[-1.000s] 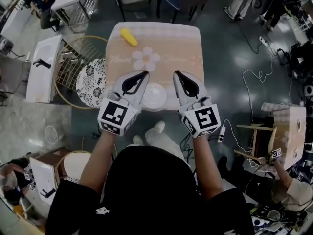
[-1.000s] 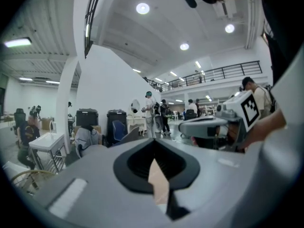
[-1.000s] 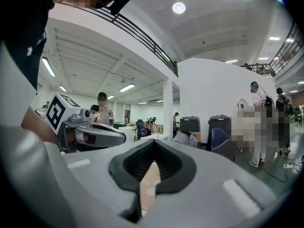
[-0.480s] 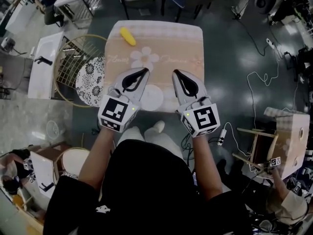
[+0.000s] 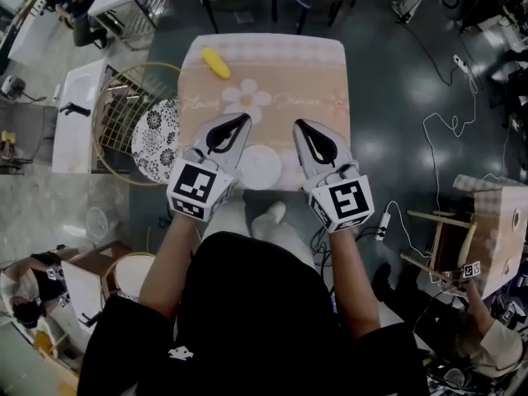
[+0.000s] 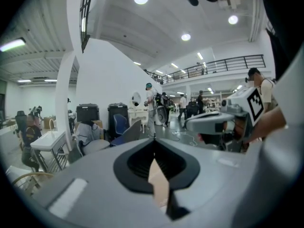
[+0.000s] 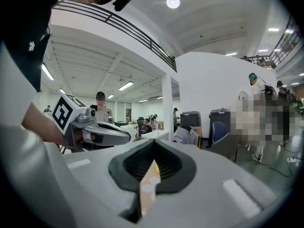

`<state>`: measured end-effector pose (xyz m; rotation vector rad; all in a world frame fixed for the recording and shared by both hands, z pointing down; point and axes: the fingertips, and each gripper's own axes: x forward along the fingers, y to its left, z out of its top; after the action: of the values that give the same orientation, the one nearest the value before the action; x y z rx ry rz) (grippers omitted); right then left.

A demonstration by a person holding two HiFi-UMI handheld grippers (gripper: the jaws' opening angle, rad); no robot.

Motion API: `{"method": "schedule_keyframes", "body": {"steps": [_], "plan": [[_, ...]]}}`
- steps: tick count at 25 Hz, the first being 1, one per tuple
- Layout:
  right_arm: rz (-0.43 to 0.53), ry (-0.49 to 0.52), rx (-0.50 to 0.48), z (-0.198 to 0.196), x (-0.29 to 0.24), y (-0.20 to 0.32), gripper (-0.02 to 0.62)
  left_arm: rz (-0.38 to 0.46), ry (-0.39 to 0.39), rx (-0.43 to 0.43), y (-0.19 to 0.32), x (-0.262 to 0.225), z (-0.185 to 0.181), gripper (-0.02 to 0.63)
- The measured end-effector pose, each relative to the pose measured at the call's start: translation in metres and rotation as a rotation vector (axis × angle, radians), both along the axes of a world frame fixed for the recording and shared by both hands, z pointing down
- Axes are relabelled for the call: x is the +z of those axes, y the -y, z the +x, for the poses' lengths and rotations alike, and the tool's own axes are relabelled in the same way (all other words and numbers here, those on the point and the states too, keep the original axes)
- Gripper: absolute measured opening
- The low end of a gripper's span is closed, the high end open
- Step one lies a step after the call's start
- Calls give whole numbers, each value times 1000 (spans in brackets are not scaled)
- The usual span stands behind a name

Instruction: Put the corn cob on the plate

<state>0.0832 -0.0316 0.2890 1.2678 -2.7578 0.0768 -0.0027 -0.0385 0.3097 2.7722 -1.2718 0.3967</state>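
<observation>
- Judging the step in hand to be the reach for the corn cob [image 5: 217, 62], which is lying at the far-left corner of the worktop [image 5: 318, 68], well apart from both claws.
- Left claw [image 5: 241, 124] and right claw [image 5: 300, 128] are hovering side by side over the near edge, each with its jaws pressed together and carrying nothing.
- The white plate [image 5: 261, 168] is sitting at the middle of the near edge, between the two claws, and is still waiting for the cob.
- Advice: the left claw is looking the better placed. It should be opening wide before travelling, then closing across the cob's middle, since a round cob is likely to roll.
- Against the frame a second earlier, both claws are remaining shut and drifting only slightly. Cob and plate are keeping their places.
</observation>
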Motion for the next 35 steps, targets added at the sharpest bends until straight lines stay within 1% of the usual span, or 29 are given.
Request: {"method": "schedule_keyframes", "body": {"steps": [4,9,14,16,19,22,27,30,35], "plan": [[-13,-8,26,-5,4,10,2,-21,-3,15,12,9,-13,5],[-23,-16,67,-13,5,28,2,-32,27,51,34,17,-31,5],[-40,-17,130,-21,9,48,2,-40,76,131,54,29,-51,5],[-53,-30,141,-25,13,55,2,-47,84,142,66,35,-60,5],[-72,-46,146,-33,23,63,2,-61,88,152,82,47,-72,5],[-104,-56,158,-41,38,72,2,-74,116,167,97,64,-81,5],[-147,-68,156,-60,61,90,2,-116,138,184,120,93,-101,5],[-161,-82,148,-71,75,103,2,-132,166,196,134,111,-114,5],[-197,-114,116,-96,105,132,2,-121,230,214,169,136,-141,5]]}}
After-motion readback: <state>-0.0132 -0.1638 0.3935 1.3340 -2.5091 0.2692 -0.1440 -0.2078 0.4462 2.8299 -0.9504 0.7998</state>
